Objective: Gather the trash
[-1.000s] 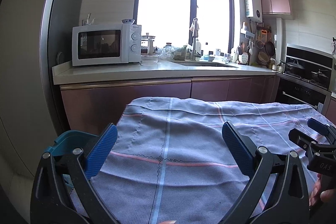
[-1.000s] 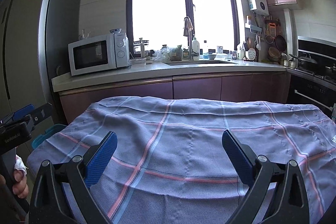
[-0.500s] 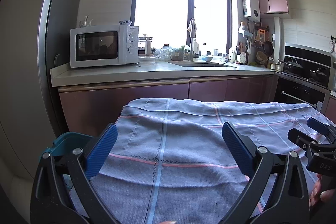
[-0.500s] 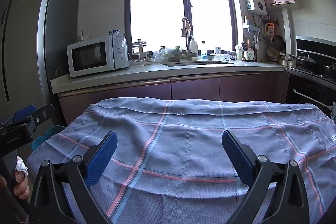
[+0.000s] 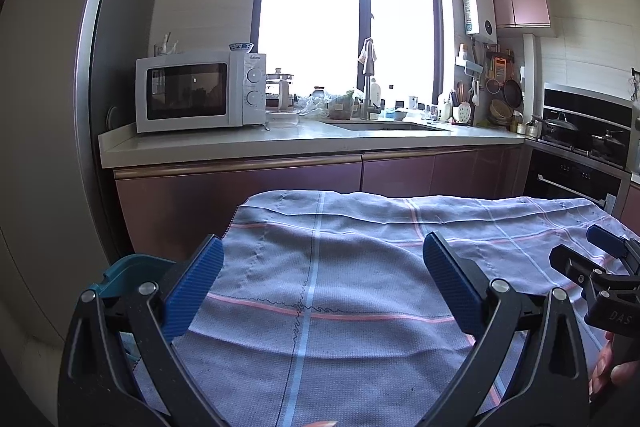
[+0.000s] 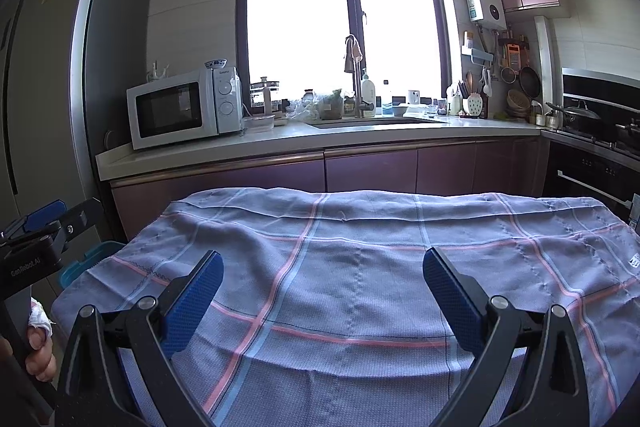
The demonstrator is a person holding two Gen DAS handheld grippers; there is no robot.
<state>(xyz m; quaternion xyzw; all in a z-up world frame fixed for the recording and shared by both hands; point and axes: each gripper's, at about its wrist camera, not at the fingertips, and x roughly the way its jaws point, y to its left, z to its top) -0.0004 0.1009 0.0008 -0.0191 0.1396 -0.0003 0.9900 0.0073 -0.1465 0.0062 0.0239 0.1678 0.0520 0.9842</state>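
My left gripper [image 5: 322,259] is open and empty, held above a table under a grey-blue checked cloth [image 5: 360,267]. My right gripper [image 6: 322,269] is open and empty too, over the same cloth [image 6: 360,247]. Each gripper shows at the edge of the other's view: the right gripper [image 5: 600,267] in the left wrist view, the left gripper [image 6: 36,239] in the right wrist view. A teal bin [image 5: 132,267] stands low at the table's left side, also in the right wrist view [image 6: 90,255]. I see no trash on the cloth.
A kitchen counter [image 5: 280,143] runs beyond the table with a white microwave [image 5: 200,91], a sink and faucet [image 5: 368,83] and clutter. A tall fridge [image 6: 60,87] stands at the left. A stove and oven [image 5: 580,155] are at the right.
Both grippers have tilted or drawn back slightly, so the scene sits a little lower in view. Both jaws stay open and empty.
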